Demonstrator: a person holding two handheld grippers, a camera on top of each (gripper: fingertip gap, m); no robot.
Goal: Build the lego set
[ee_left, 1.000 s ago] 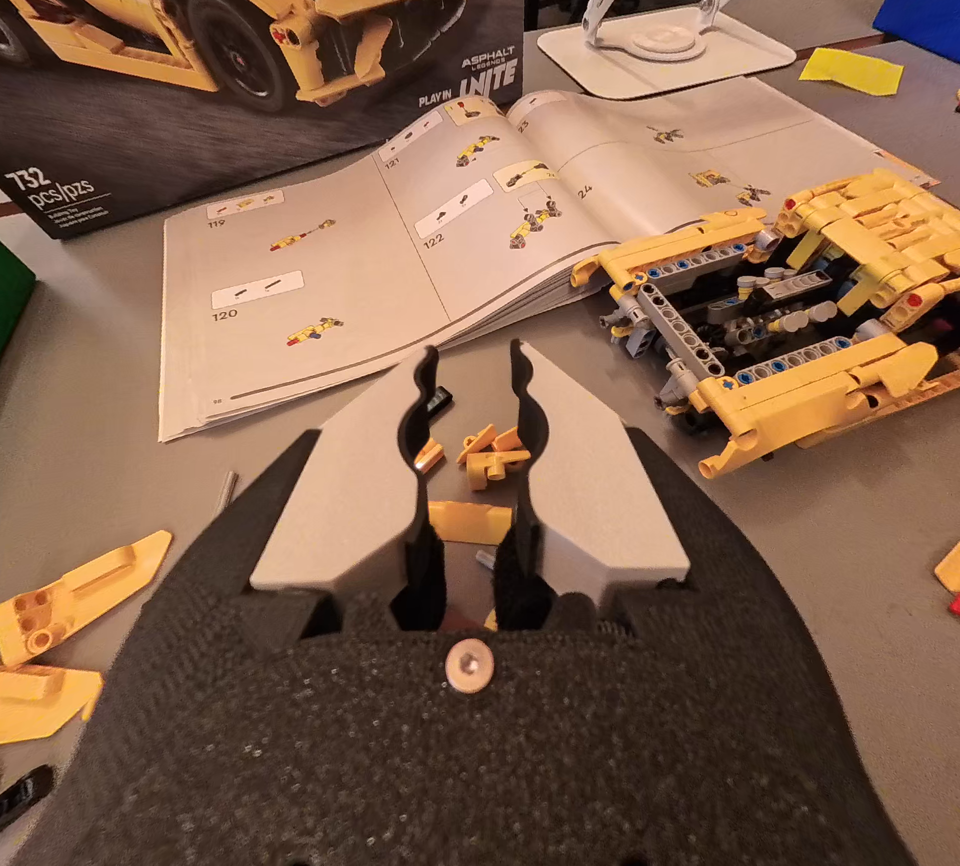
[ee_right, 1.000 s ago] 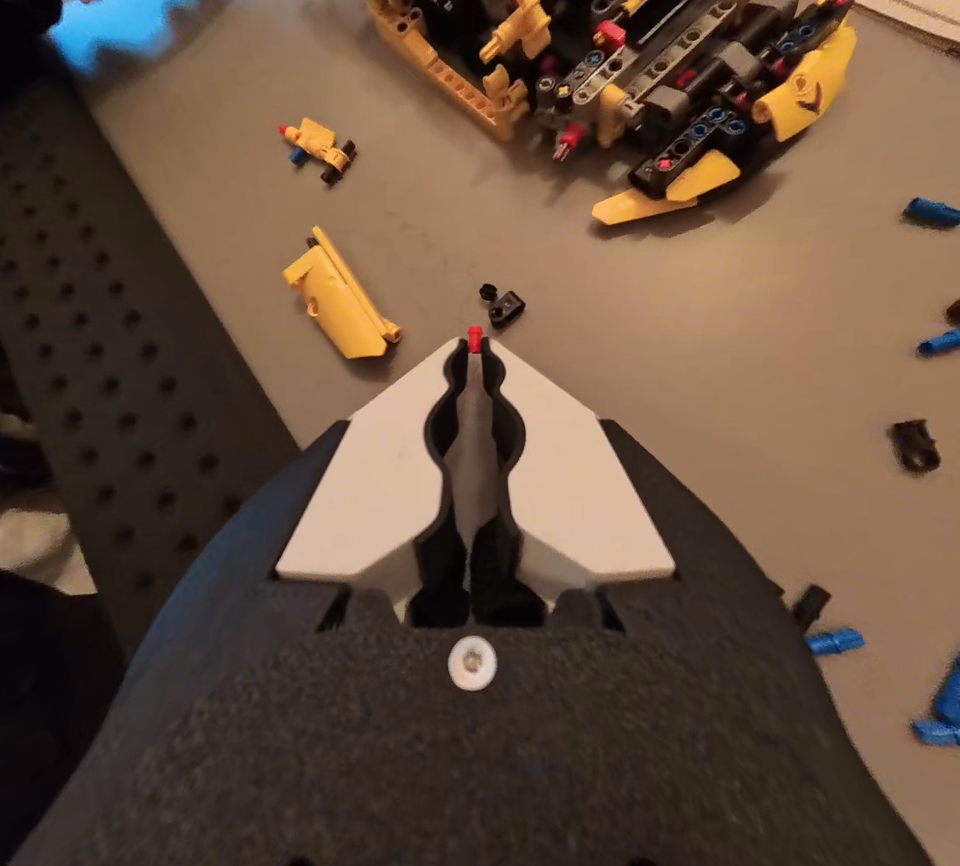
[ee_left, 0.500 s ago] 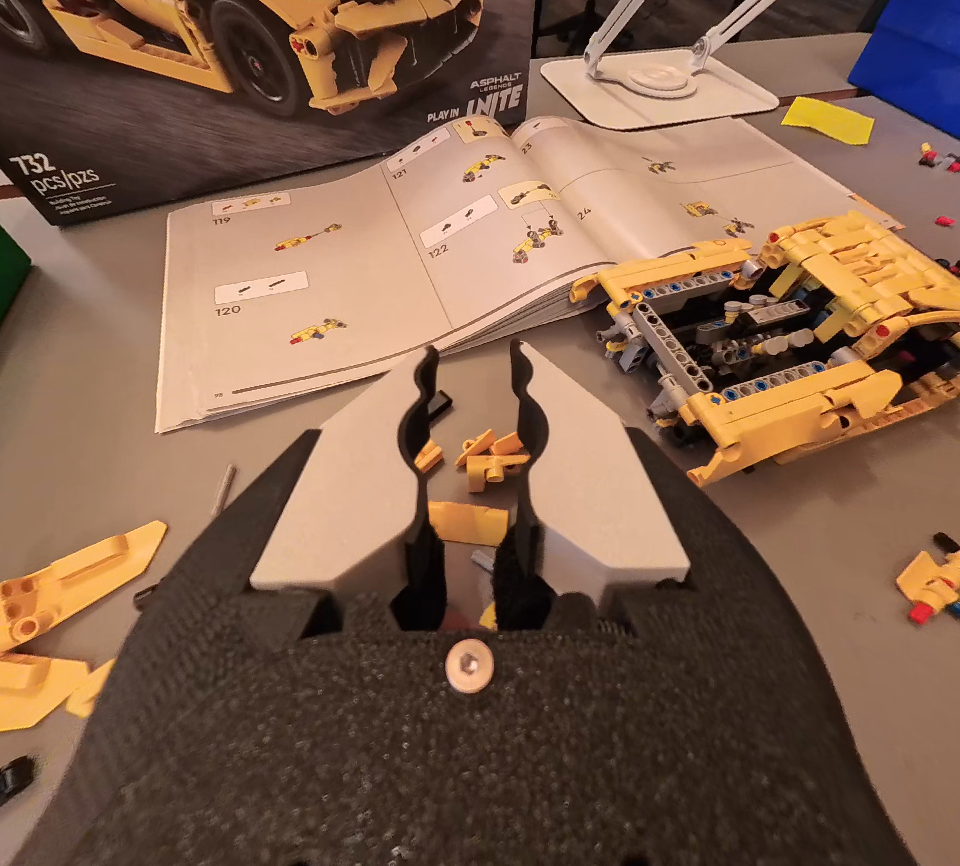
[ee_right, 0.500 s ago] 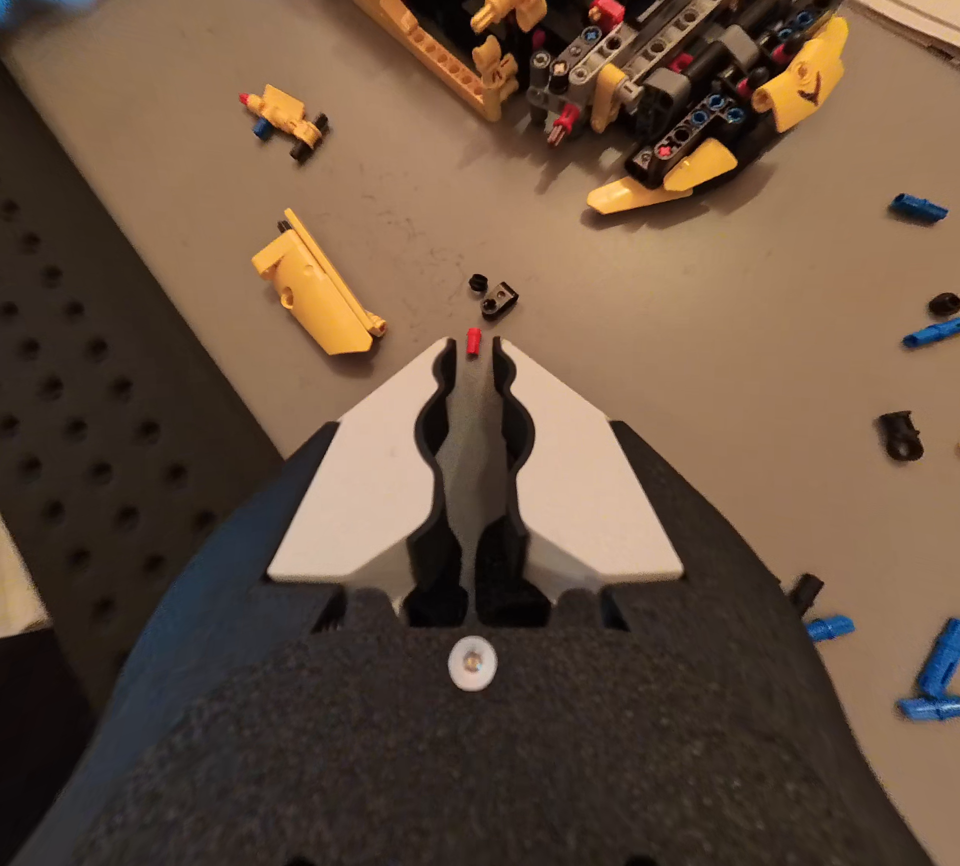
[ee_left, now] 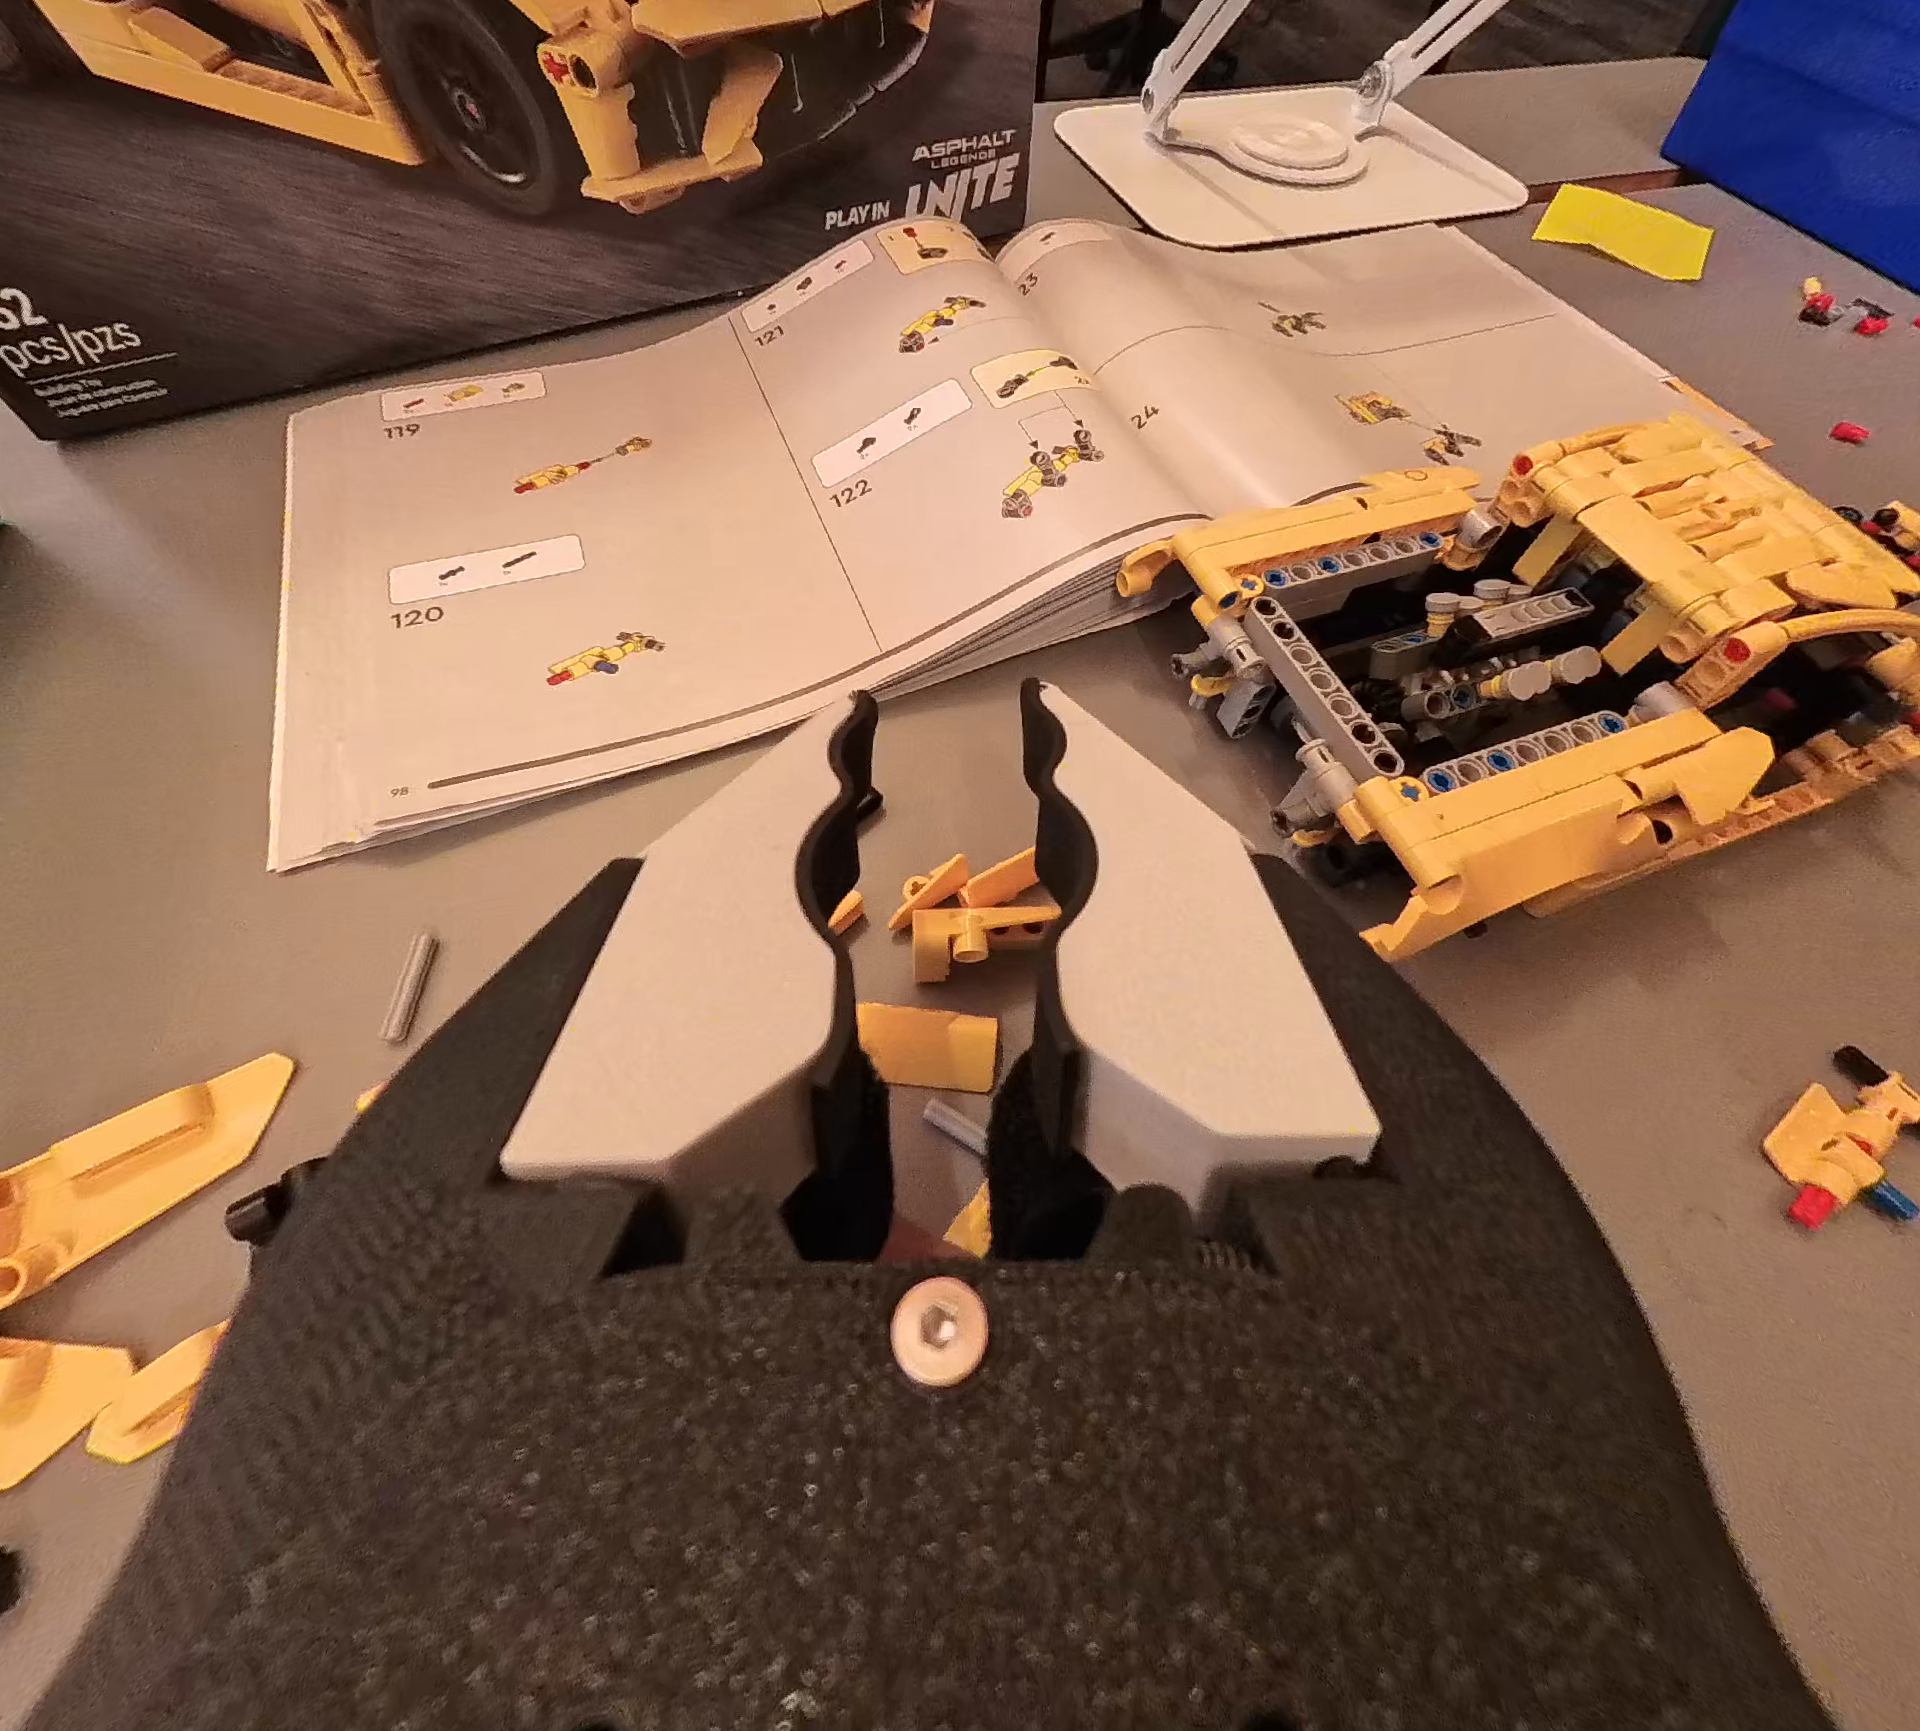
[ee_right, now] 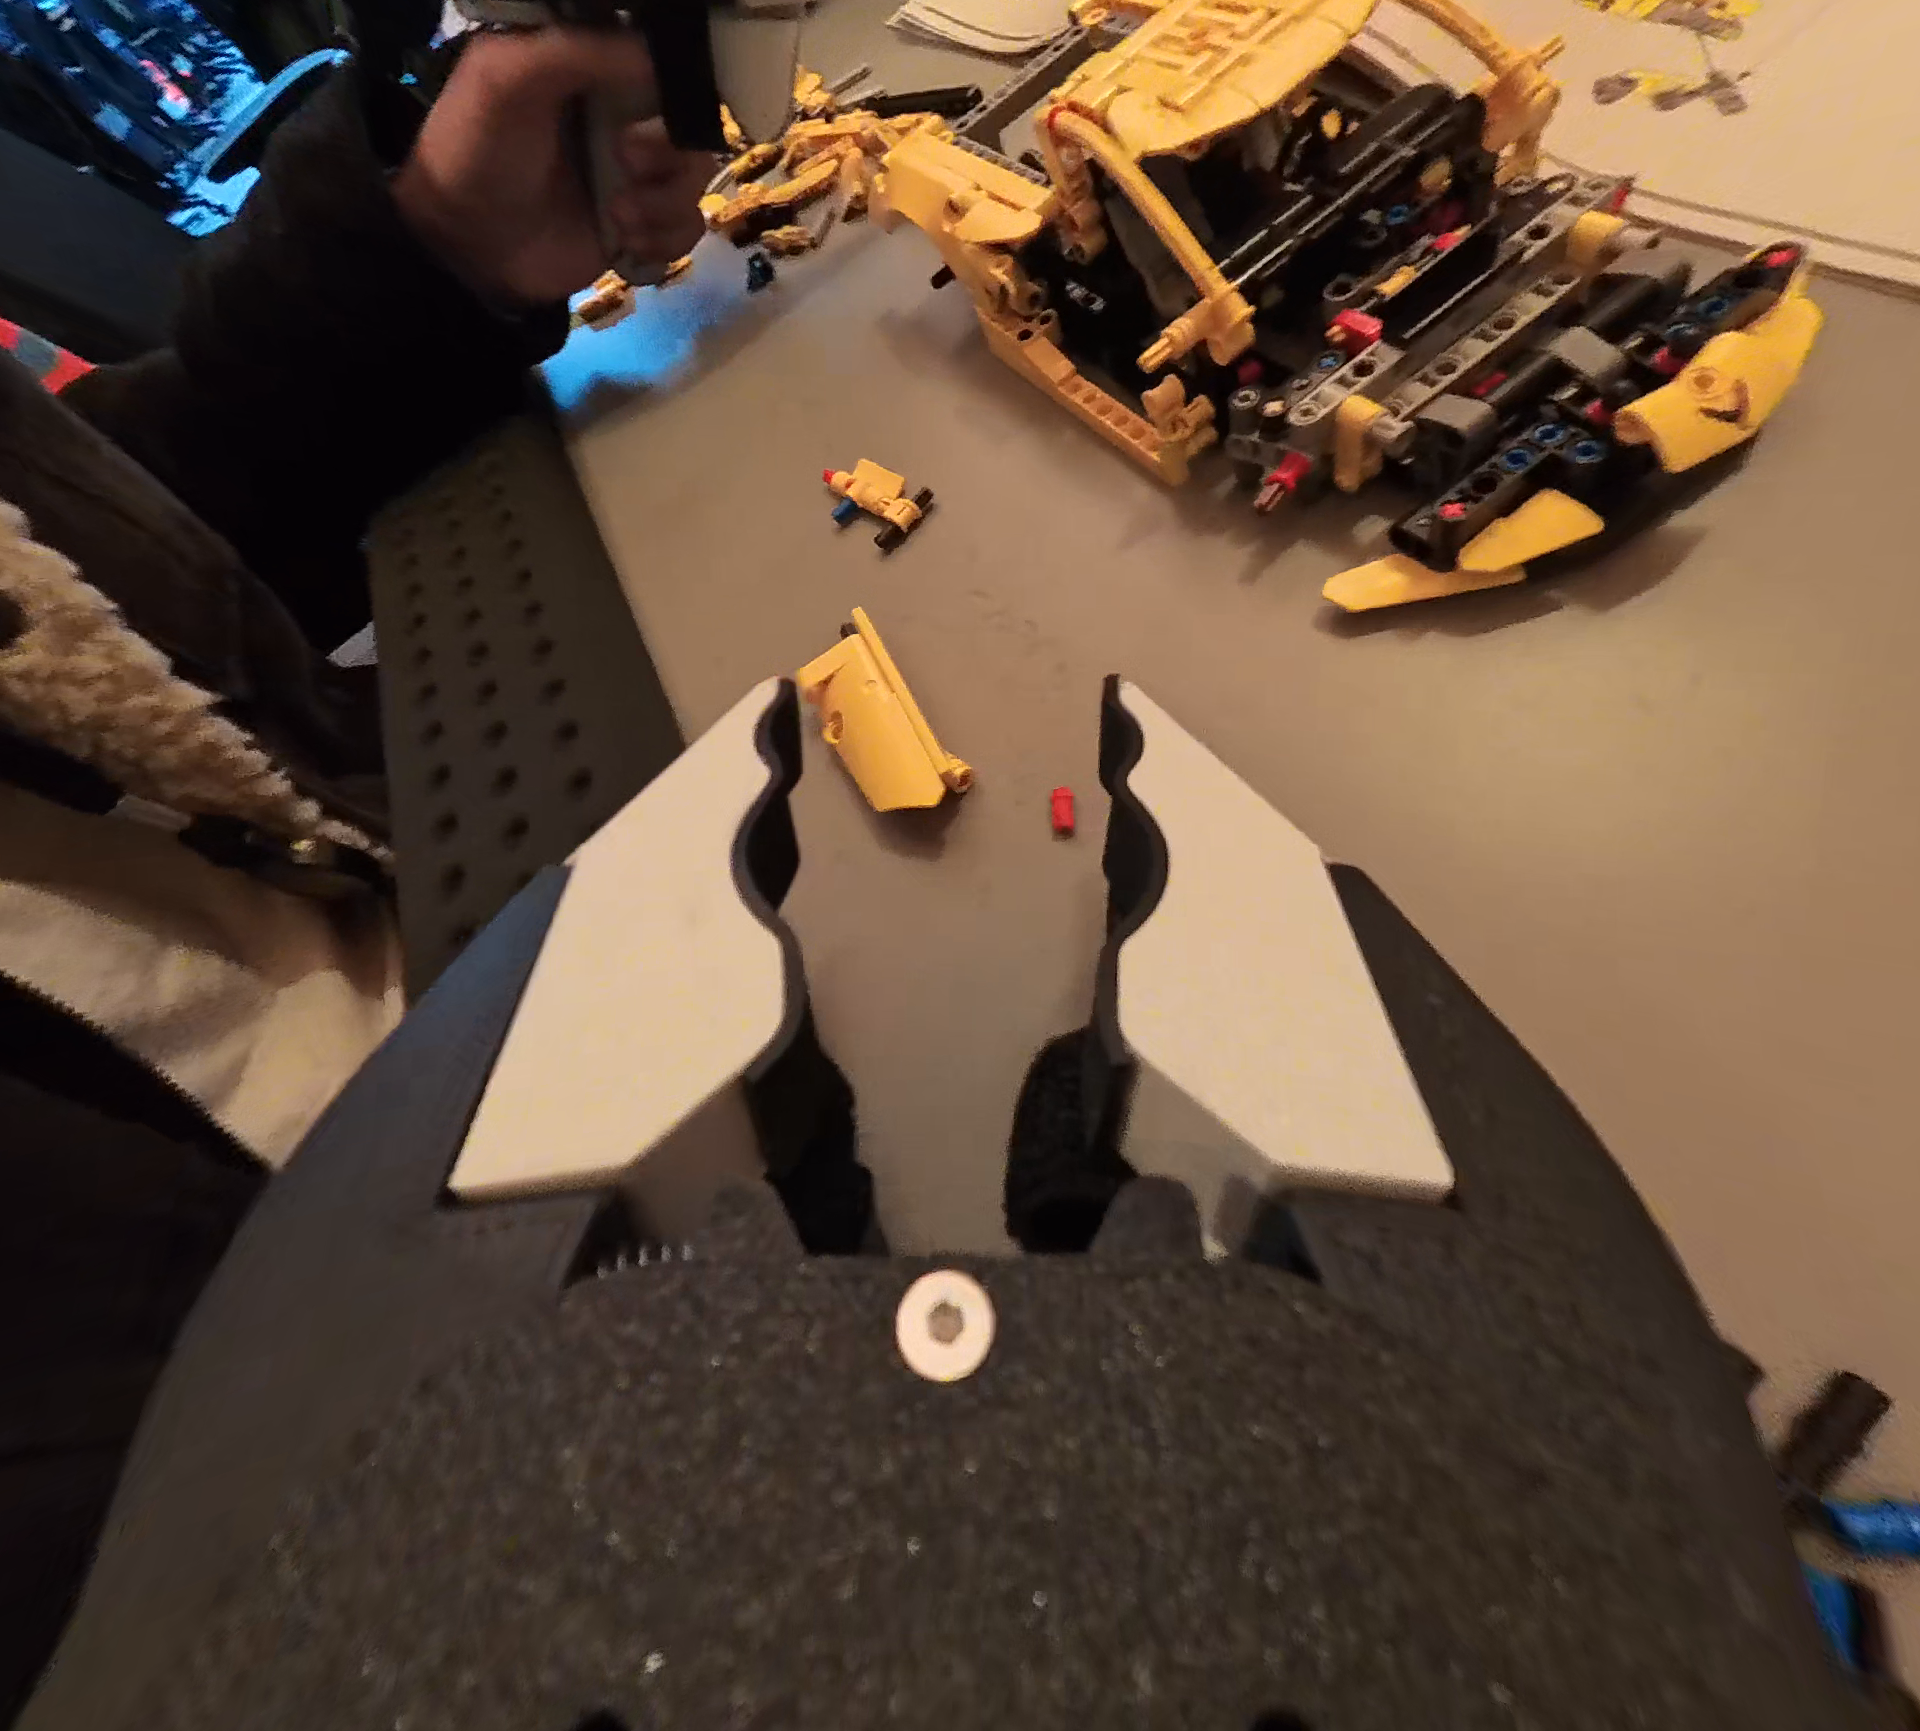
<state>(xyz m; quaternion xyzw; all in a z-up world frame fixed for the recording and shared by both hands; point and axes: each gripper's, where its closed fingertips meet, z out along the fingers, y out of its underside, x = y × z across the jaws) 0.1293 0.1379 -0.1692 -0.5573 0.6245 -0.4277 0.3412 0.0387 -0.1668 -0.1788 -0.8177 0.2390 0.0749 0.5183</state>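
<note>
Both claws gape empty above the table: right claw (ee_right: 948, 694) wide, red pin (ee_right: 1061, 811) lying between its tips, left claw (ee_left: 943, 707) half-spread over yellow bits (ee_left: 971, 912).

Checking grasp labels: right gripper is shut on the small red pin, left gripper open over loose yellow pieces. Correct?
Not quite. The right wrist view shows the right gripper open, with the red pin lying loose on the table. The left gripper is open, as stated.

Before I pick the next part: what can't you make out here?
- Left wrist view: pieces behind the left gripper, hidden by its body.
- Right wrist view: blue pins, cut by the edge.
- Right wrist view: pile under the hand, blurred.
</note>
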